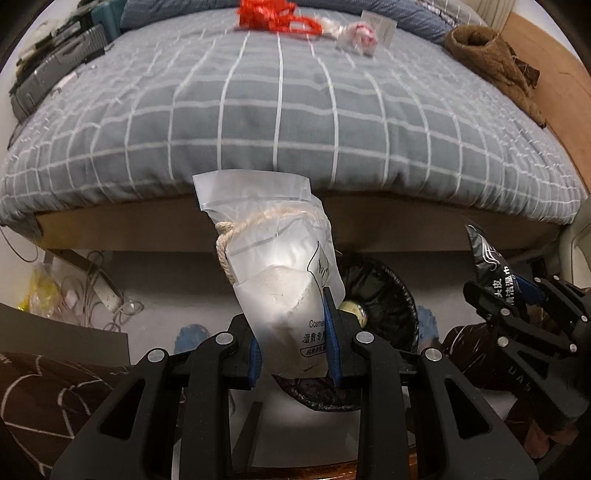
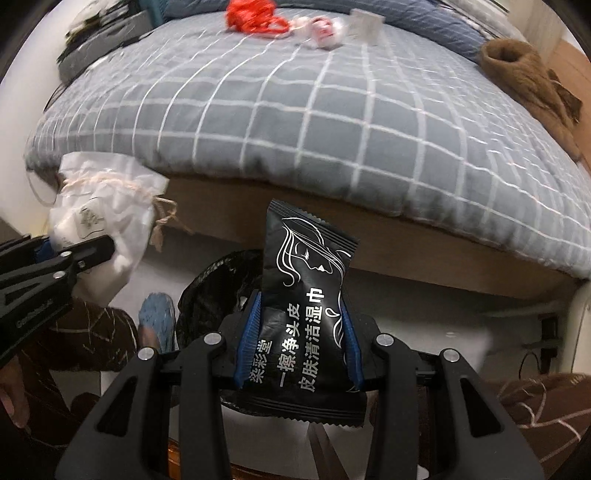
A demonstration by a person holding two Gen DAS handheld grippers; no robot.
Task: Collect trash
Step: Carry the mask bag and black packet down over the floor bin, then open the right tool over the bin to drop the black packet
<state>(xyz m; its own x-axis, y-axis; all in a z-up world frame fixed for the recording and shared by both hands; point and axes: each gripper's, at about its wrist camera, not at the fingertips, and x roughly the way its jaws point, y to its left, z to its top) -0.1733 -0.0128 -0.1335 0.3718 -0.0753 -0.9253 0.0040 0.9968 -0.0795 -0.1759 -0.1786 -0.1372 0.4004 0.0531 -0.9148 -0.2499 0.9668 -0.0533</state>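
Observation:
My left gripper [image 1: 293,328] is shut on a white plastic pouch [image 1: 277,266] with a cotton drawstring, held upright over a bin lined with a black bag [image 1: 380,295]. My right gripper [image 2: 297,332] is shut on a black wet-wipe packet [image 2: 306,288] with white lettering, held above the same black-lined bin [image 2: 218,284]. In the left wrist view the right gripper [image 1: 524,299] with the black packet [image 1: 487,258] is at the right. In the right wrist view the left gripper [image 2: 70,258] with the white pouch [image 2: 99,218] is at the left.
A bed with a grey checked cover [image 1: 295,110] fills the far side. On it lie a red net bag [image 1: 273,16], a white-and-red wrapper [image 1: 360,35], a white card [image 2: 364,22] and a brown fleece garment [image 1: 495,62]. Cables and a power strip [image 1: 107,295] lie on the floor at the left.

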